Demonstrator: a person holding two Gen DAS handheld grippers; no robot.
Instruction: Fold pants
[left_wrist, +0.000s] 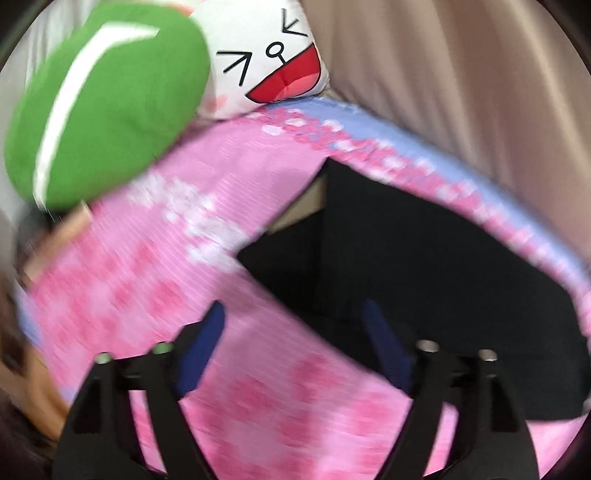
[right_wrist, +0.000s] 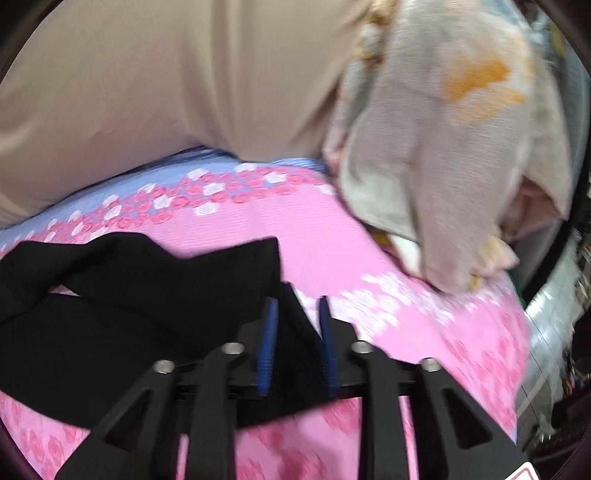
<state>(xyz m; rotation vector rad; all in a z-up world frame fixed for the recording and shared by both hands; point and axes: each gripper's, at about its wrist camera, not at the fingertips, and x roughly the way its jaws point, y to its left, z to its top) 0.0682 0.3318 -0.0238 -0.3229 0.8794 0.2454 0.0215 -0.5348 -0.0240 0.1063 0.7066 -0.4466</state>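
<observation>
**On the pink bedspread: black pants, one gripper on them**

Across the pink floral bedspread (left_wrist: 155, 280) the black pants (left_wrist: 424, 258) lie partly spread, with a fold running down the cloth in your left wrist view. In your right wrist view the pants (right_wrist: 140, 314) bunch into loose ridges, and a point of the fabric rises between the blue pads.

Your right gripper (right_wrist: 298, 314) has its fingers drawn narrow around that raised black cloth; the pads stand close on either side, gripping it. Your left gripper (left_wrist: 293, 314) has its fingers spread wide, holding nothing, one over the pink cover and the other over the pants' edge.

The bedspread carries a band of darker pink and white roses and a pale blue border (right_wrist: 92, 206). Beyond that border hangs a beige curtain (left_wrist: 461, 92). At the head sit a green cushion (left_wrist: 110, 103) with a white stripe and a white cartoon-face pillow (left_wrist: 266, 55). A grey patterned blanket (right_wrist: 443, 147) is heaped at the bed's far right. Both views are motion-blurred.
</observation>
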